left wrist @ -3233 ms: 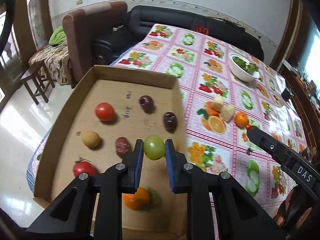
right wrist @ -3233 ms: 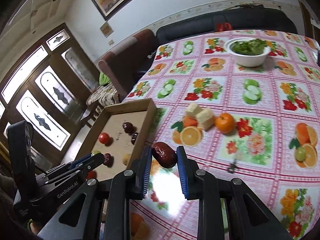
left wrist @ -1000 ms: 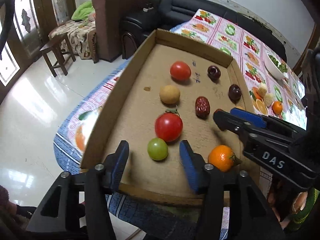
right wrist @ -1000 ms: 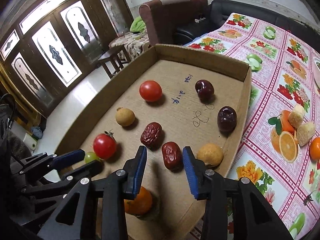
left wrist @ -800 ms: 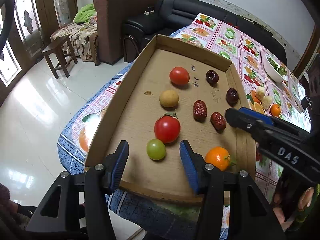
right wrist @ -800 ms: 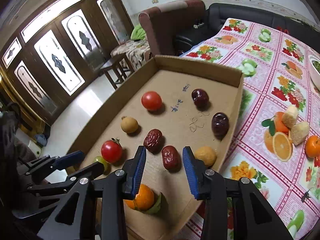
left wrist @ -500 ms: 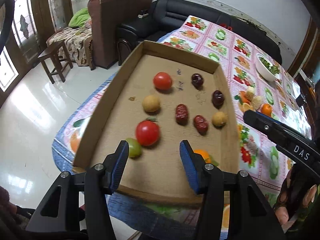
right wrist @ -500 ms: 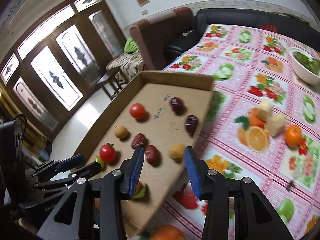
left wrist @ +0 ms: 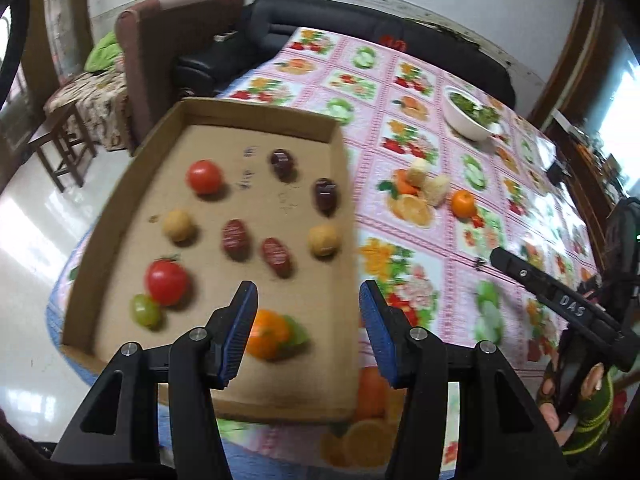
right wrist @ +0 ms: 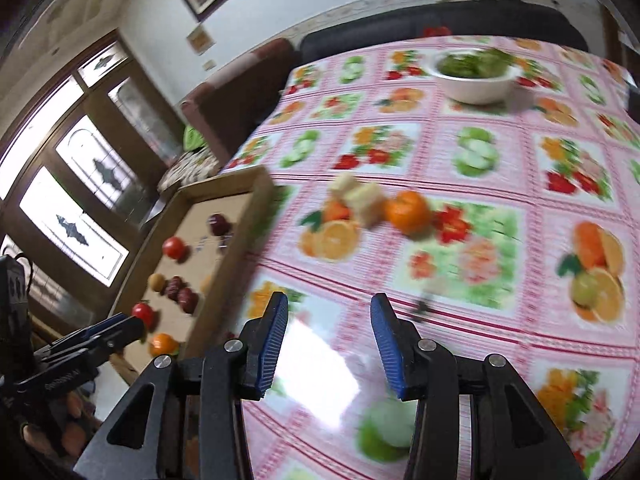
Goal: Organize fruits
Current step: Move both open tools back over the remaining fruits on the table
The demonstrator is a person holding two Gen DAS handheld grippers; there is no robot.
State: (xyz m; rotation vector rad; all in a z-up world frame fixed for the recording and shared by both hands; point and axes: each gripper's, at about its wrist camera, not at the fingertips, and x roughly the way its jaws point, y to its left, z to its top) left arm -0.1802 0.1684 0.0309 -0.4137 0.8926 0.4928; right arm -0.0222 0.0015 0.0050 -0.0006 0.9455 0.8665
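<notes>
Cardboard tray: we see a shallow brown cardboard tray (left wrist: 120, 200) on the left part of the bench, at its near-left corner.
Tray, left side: a round red tomato (left wrist: 204, 176) lies far, a pale yellow round fruit (left wrist: 178, 225) in the middle, a red stemmed tomato (left wrist: 166, 282) nearer, and a small green round fruit (left wrist: 144, 310) touches that tomato on its near-left.
Tray, middle: two wrinkled dark red dates (left wrist: 236, 239) lie side by side; an orange tangerine with a green leaf (left wrist: 267, 334) lies near the near edge.
Tray, right side: two dark purple glossy fruits (left wrist: 326, 195) lie far, and a second pale yellow round fruit (left wrist: 323, 239) lies near the right wall.
Left tongs (left wrist: 308, 330): we find them hovering over the near right part of the tray, blue pads wide apart, nothing between them.
Bench (left wrist: 440, 280): covered by a pink checked fruit-print cloth.
Loose fruit: an orange tangerine (right wrist: 407, 211) sits just beside two pale beige chunks (right wrist: 362, 196), right of the tray.
White bowl of greens (right wrist: 476, 74): far on the bench.
Right tongs (right wrist: 326, 340): over bare cloth right of the tray, pads apart and empty; their jaws have just been opening.
</notes>
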